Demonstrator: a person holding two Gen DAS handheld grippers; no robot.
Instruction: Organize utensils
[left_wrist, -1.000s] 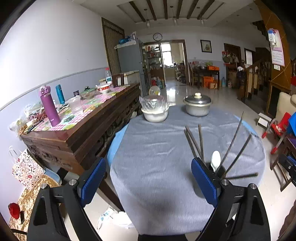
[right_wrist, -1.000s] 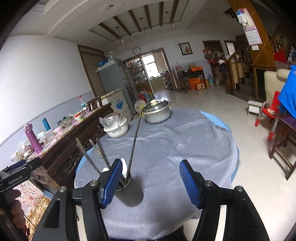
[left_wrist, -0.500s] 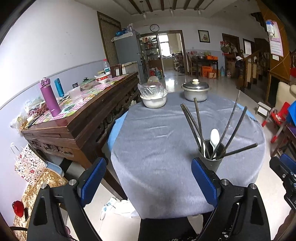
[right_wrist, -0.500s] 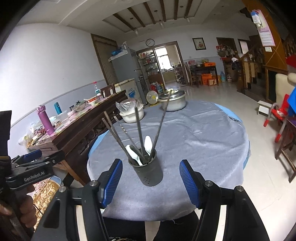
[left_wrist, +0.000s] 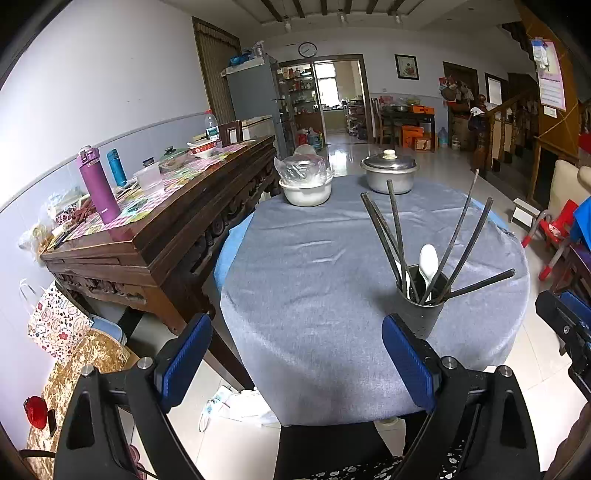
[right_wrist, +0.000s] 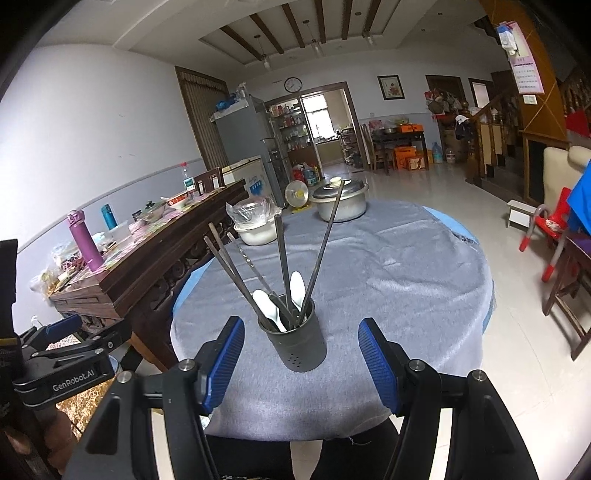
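A dark grey utensil holder (right_wrist: 298, 343) stands near the front edge of the round table with the grey cloth (right_wrist: 388, 273). It holds several dark chopsticks (right_wrist: 282, 258) and white spoons (right_wrist: 267, 308). It also shows in the left wrist view (left_wrist: 419, 314), with chopsticks (left_wrist: 395, 225) fanning out and a white spoon (left_wrist: 428, 260). My right gripper (right_wrist: 301, 363) is open and empty, just in front of the holder. My left gripper (left_wrist: 295, 363) is open and empty, to the left of the holder near the table's front edge.
A white bowl covered in plastic (left_wrist: 306, 184) and a lidded metal pot (left_wrist: 389, 173) stand at the far side of the table. A cluttered wooden sideboard (left_wrist: 155, 221) with a purple bottle (left_wrist: 98, 184) is on the left. Chairs (right_wrist: 565, 258) stand at the right.
Both grippers have pulled back and up from the table, so the holder now shows whole and farther away. Both stay open and empty.
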